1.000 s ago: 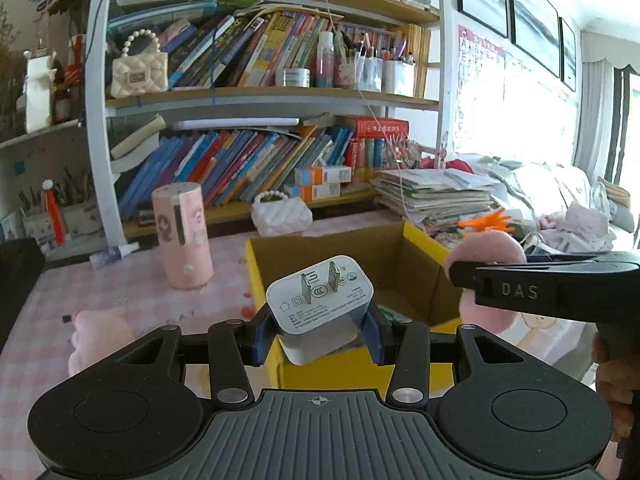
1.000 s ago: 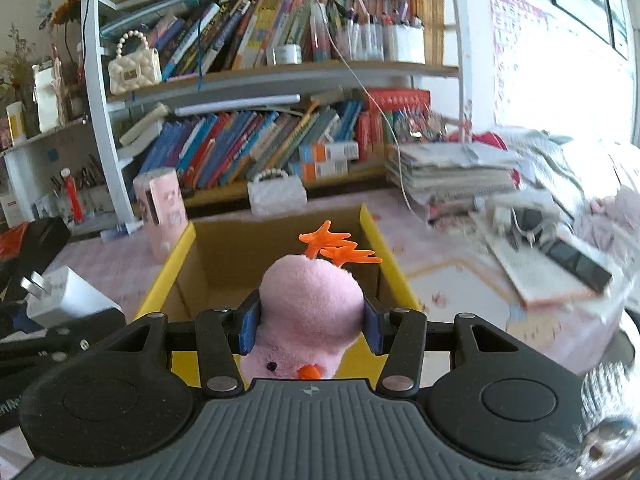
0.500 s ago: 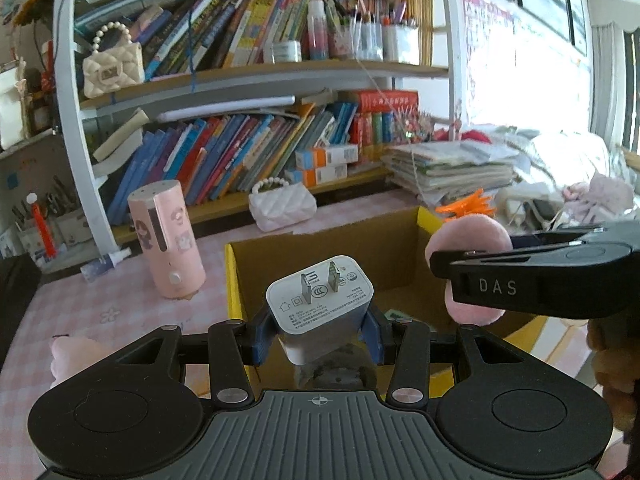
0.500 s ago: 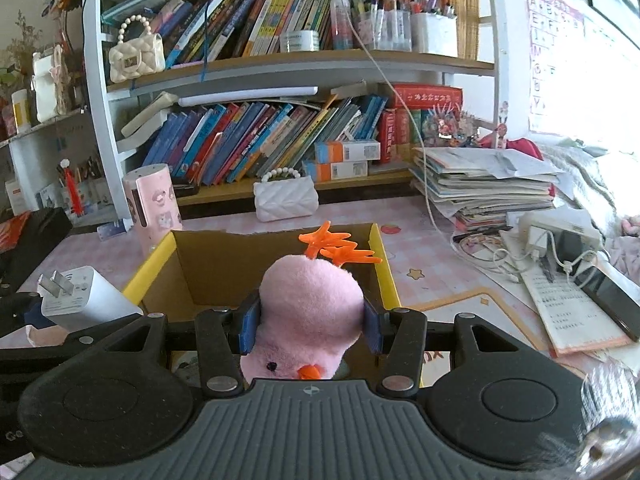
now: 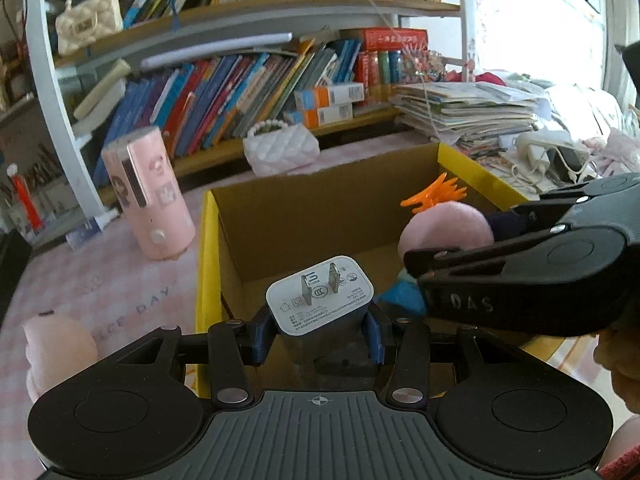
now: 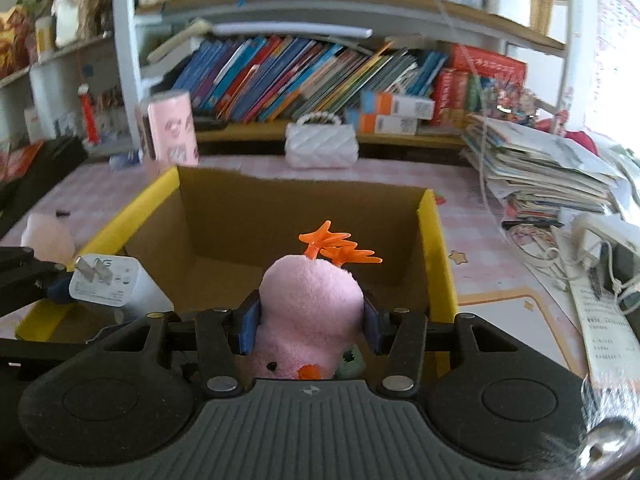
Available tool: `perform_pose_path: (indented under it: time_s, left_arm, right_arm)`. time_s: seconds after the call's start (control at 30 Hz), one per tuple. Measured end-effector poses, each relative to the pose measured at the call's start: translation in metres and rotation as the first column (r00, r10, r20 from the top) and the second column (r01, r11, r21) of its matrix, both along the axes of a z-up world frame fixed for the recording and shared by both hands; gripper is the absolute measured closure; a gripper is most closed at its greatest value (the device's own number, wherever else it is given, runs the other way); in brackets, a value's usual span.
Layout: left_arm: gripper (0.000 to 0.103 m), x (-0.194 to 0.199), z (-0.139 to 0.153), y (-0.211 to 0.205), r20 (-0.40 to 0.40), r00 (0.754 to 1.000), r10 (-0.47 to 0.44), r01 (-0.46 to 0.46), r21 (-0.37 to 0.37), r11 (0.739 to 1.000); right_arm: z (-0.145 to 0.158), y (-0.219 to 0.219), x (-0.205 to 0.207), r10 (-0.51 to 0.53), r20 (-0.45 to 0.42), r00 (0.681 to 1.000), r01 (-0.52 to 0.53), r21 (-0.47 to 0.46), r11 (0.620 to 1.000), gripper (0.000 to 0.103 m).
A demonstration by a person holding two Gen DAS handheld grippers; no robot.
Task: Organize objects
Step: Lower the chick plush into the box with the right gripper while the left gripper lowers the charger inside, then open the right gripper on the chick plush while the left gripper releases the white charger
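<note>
Your left gripper [image 5: 319, 334] is clamped on the white charger [image 5: 320, 294], prongs pointing forward, above the near left corner of the open cardboard box [image 5: 208, 248]. Your right gripper [image 6: 310, 330] squeezes the pink plush toy [image 6: 310, 304] with orange feet, held over the box's near right side, beside the left one.

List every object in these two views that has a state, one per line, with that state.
Left gripper: shut on the white charger.
White charger: held, prongs up.
Right gripper: shut on the pink plush toy.
Pink plush toy: held above the box.
Cardboard box: open-topped.
White purse: upright.
</note>
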State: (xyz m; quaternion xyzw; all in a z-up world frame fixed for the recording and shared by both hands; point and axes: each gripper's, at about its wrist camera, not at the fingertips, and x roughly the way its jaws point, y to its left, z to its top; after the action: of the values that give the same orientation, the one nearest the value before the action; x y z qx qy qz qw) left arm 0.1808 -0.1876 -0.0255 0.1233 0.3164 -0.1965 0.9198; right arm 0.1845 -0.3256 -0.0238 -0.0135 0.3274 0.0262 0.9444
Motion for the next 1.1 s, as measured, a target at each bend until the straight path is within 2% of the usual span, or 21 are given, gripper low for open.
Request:
perform_pose_path:
  time_s: [0.27,0.57,0.63,0.7,0.73,0.87,0.97,1.1]
  left_arm:
    - [0.059,0.004,-0.003,-0.002,-0.003,1.000,0.009,-0.009,-0.006,1.000]
    - [0.050,0.002,-0.001,0.001,0.008,1.000,0.016,-0.016,0.000,1.000]
    - [0.049,-0.001,0.001,0.003,0.012,1.000,0.018,-0.018,-0.009,1.000]
    - [0.035,-0.005,0.004,0.006,0.030,0.999,0.018,-0.017,-0.019,1.000]
    - [0.033,-0.008,0.005,0.006,0.044,0.999,0.019,-0.018,-0.019,1.000]
    - [0.032,-0.019,0.012,0.009,0.086,0.996,0.012,-0.010,-0.026,1.000]
    - [0.026,-0.027,0.018,0.015,0.111,0.994,0.026,-0.022,-0.039,0.999]
    - [0.025,-0.037,0.022,0.024,0.134,0.990,0.053,-0.045,-0.065,0.997]
  right_arm:
    - [-0.006,-0.002,0.020,0.048,-0.088,0.995,-0.045,0.033,0.998,0.056]
    - [-0.008,-0.003,0.024,0.055,-0.141,0.988,-0.047,0.059,0.997,0.055]
    - [-0.008,-0.003,0.023,0.052,-0.142,0.989,-0.043,0.061,0.997,0.055]
    - [-0.007,-0.002,0.022,0.048,-0.135,0.990,-0.041,0.053,0.998,0.054]
    - [-0.007,-0.001,0.021,0.047,-0.127,0.991,-0.042,0.047,0.998,0.054]
    - [-0.005,-0.001,0.014,0.006,-0.085,0.996,-0.003,0.046,0.999,0.049]
    - [-0.006,-0.002,0.009,-0.022,-0.087,0.996,0.029,0.089,0.996,0.047]
    - [0.002,0.003,-0.007,-0.056,-0.025,0.998,0.058,0.098,0.993,0.046]
